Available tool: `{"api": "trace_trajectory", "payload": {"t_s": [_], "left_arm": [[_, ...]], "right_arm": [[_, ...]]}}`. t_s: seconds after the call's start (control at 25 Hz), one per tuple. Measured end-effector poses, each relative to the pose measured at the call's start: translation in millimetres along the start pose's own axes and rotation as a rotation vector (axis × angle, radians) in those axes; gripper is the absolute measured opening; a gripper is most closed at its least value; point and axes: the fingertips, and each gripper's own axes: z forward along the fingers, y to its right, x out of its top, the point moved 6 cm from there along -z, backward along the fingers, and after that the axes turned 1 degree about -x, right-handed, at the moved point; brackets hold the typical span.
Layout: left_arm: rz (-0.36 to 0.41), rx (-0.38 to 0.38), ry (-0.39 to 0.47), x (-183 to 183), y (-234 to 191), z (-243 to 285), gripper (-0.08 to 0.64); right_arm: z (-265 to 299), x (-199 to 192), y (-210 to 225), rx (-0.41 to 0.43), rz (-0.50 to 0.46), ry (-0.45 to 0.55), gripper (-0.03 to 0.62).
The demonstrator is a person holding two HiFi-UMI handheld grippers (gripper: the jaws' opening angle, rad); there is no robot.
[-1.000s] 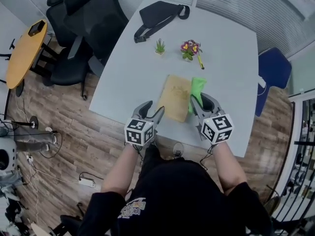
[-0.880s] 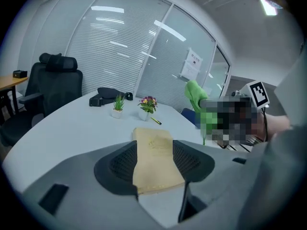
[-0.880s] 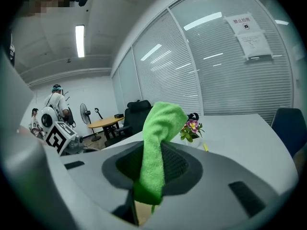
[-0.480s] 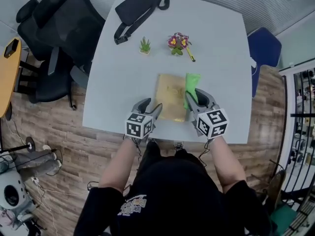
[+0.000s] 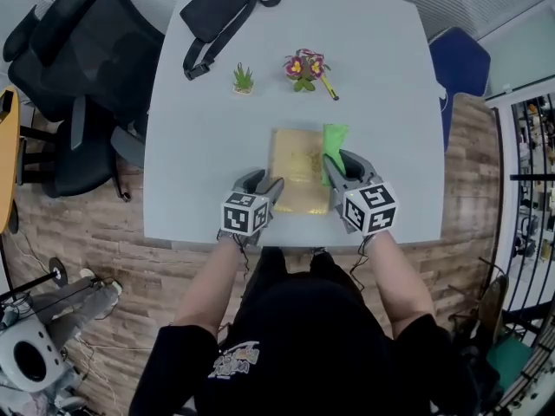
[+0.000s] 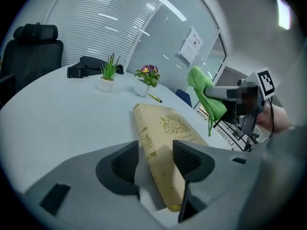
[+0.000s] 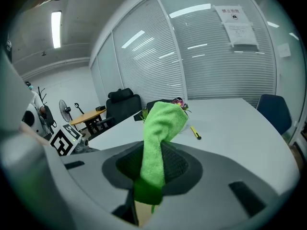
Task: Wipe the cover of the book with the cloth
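While your left gripper [image 5: 264, 185] rests low at the table's [image 5: 195, 150] near edge, its jaws stand fairly wide and straddle the book's [image 5: 299, 167] near left corner. The left gripper view shows the spine running up between the two pads [image 6: 125, 161]. There is a gap on the left side, and I cannot tell whether the right pad touches the cover. The book lies flat and closed by the middle of the near edge, with its long sides running away from you.

Just beside the book's right edge, your right gripper [image 5: 341, 165] is clamped on the green cloth [image 5: 333, 139]. The right gripper view shows the fabric pinched between the jaws, its free end standing up and folding forward. From the left gripper view, the cloth hangs raised above the table.

Along the far edge, from left to right, are a black bag [image 5: 217, 7], a small green plant [image 5: 243, 80], a pot of flowers [image 5: 302, 66] and a yellow pen [image 5: 329, 89]. Black chairs [image 5: 78, 68] stand off the table's left edge.
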Motion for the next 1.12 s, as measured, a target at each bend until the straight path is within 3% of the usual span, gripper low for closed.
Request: {"api": "trace_trajectory", "payload": {"t_s": [0.4,0.84,1.12], "left_arm": [[-0.054,-0.085,0.008,-6,-8,5,0.221],[-0.066,-0.080,0.043,-8,-8,4,0.219],[-0.071,-0.084,0.036,-9,-9,5,0.219]], "right_arm": [[33,-19,27,-0.065,-0.002,-0.093,0.098],[67,-38,51,-0.108,-0.099,-0.206,0.100],[68,-43,47,-0.099,-0.149,-0.206,0.098]]}}
